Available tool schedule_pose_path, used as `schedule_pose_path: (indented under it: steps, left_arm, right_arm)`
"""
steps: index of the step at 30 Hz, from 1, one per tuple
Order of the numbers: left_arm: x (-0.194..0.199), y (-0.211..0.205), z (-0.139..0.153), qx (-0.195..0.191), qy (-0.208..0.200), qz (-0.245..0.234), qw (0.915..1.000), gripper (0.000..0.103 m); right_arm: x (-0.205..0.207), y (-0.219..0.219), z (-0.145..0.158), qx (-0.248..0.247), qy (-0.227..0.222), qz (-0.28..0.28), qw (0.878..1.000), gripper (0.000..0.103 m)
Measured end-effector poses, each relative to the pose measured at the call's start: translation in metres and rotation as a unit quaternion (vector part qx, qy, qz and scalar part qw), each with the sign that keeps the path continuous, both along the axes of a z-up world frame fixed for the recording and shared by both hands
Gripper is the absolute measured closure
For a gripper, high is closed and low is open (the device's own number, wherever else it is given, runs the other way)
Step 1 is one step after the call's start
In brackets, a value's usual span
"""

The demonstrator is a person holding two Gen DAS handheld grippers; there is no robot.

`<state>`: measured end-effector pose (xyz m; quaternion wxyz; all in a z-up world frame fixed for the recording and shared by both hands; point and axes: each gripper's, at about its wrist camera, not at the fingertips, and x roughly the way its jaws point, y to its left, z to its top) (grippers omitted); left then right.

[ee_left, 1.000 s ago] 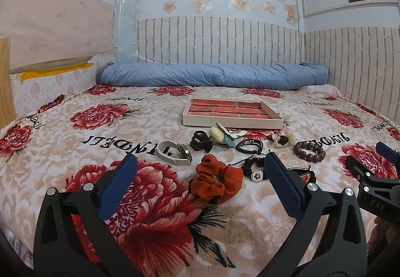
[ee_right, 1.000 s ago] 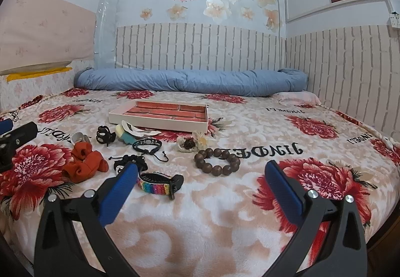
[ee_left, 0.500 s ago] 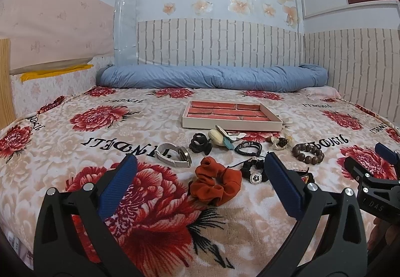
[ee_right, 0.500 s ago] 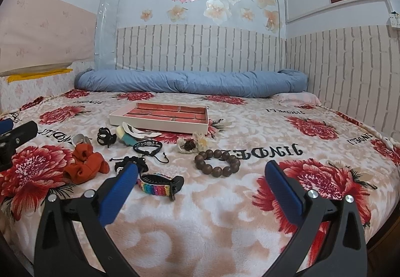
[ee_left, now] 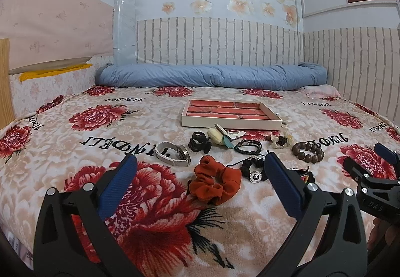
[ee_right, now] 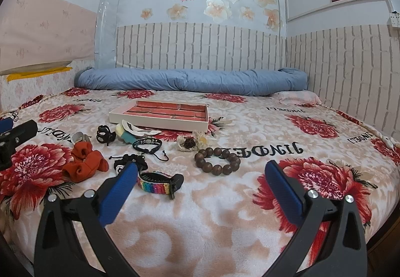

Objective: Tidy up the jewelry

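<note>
Both tongs, left tongs (ee_left: 197, 169) and right tongs (ee_right: 201, 175), hover with jaws wide apart and empty above the bed (ee_right: 250, 239), presumably poised to pick. Jewelry lies loose on the blanket in a cluster: orange scrunchie (ee_left: 215, 183), silver watch (ee_left: 172, 153), wooden bead bracelet (ee_right: 217, 160), rainbow strap (ee_right: 160, 183). Just behind it sits the partitioned tray (ee_right: 160, 119), its compartments showing nothing inside, evidently placed close so each piece needs only a short carry.

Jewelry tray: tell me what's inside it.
The jewelry tray shows only bare red-lined compartments; no jewelry is visible inside. Its near wall hides the front compartments' floors.
</note>
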<state>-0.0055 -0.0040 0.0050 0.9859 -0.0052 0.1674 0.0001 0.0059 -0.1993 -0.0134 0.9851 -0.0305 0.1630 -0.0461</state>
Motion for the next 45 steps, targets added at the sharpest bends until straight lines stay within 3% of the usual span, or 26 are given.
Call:
schedule_pose_path:
  steps: [15,20,26,37,45]
  left_arm:
    - [0.012,0.001,-0.005,0.001,0.014,-0.007,0.9999,0.005]
    - [0.021,0.002,-0.004,-0.001,0.021,-0.013,0.9997,0.005]
    - [0.036,-0.001,0.000,0.001,0.030,-0.026,0.9992,0.005]
    - [0.071,-0.003,-0.008,0.002,0.076,-0.042,0.9962,0.005]
    - [0.099,-0.004,-0.029,0.005,0.128,-0.053,0.9904,0.005]
  right_arm:
    - [0.009,-0.002,-0.006,-0.005,0.012,0.000,1.000,0.004]
    - [0.018,0.007,-0.007,-0.035,0.021,-0.004,0.999,0.004]
    - [0.031,0.007,-0.003,-0.020,0.032,-0.001,0.999,0.004]
    - [0.064,0.014,-0.014,-0.037,0.080,-0.005,0.996,0.004]
    - [0.091,0.023,-0.028,-0.017,0.132,-0.003,0.991,0.004]
